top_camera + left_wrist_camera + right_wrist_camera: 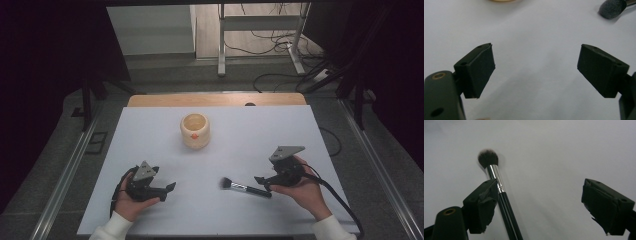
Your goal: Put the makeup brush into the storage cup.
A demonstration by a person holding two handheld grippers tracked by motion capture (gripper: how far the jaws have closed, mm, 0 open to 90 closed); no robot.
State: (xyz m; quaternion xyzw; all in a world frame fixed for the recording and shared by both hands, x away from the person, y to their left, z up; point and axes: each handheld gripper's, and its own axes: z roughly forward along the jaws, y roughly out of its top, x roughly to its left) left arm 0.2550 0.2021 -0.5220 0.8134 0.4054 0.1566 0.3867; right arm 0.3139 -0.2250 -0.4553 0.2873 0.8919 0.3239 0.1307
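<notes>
high: above, facing forward-down | gripper views: close, low | shared: brush [244, 187]

A white table [150, 145] with a wooden strip along its far edge. A cream round pot [195, 131] stands toward twelve o'clock from the table's centre. A black-handled makeup brush [245, 187] lies flat toward five o'clock, bristles pointing toward nine o'clock.
</notes>
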